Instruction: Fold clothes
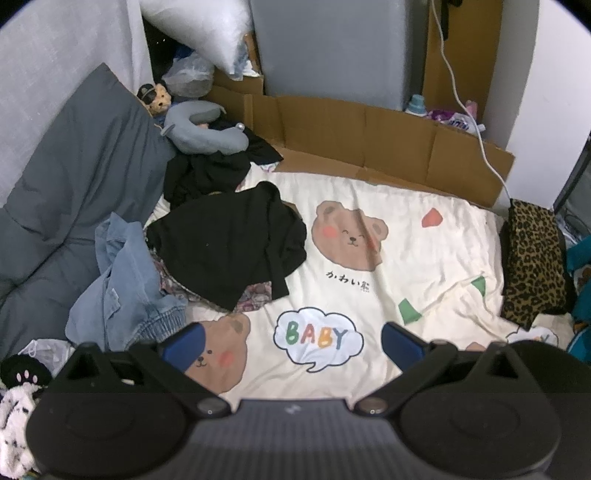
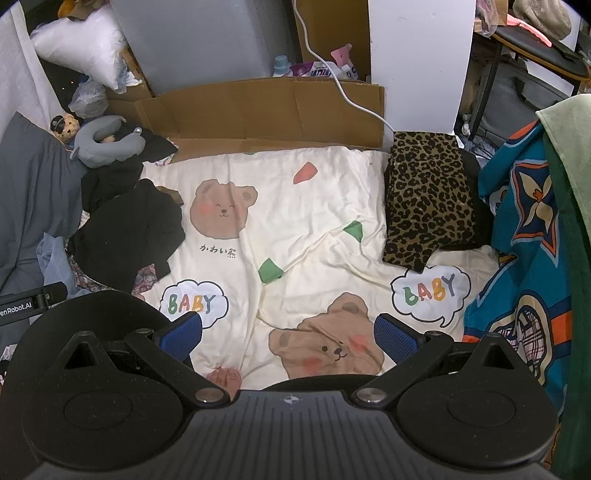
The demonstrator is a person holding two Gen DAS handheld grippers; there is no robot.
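Two hand-held grippers: left hand-held gripper point(image 1: 293, 341) and right hand-held gripper point(image 2: 288, 334), both spread wide with nothing between the blue pads, hovering over the bed.
Nearest, right view only: bare toes point(image 2: 224, 378) on the sheet just ahead of the gripper body.
Bed: cream bear-print sheet point(image 1: 399, 258), rumpled, with "BABY" bubbles.
Clothes, left side: black garment point(image 1: 229, 240) lying crumpled on the sheet, over a floral cloth point(image 1: 255, 293); denim piece point(image 1: 125, 284) bunched just beside it, against the grey quilt point(image 1: 66, 192).
Clothes, right side: leopard-print garment point(image 2: 428, 199) folded flat at the sheet's right edge.
Left view only: white fuzzy item point(image 1: 14, 417) at the lower left corner.
Right view only: teal patterned fabric point(image 2: 524, 236) and a green cloth point(image 2: 565, 147) at the far right.
Farther back: grey neck pillow point(image 1: 207, 129), small plush bear point(image 1: 157, 98), flattened cardboard point(image 1: 369, 129), white cable point(image 1: 469, 110).
Farthest: white pillow point(image 1: 207, 26) against the wall.
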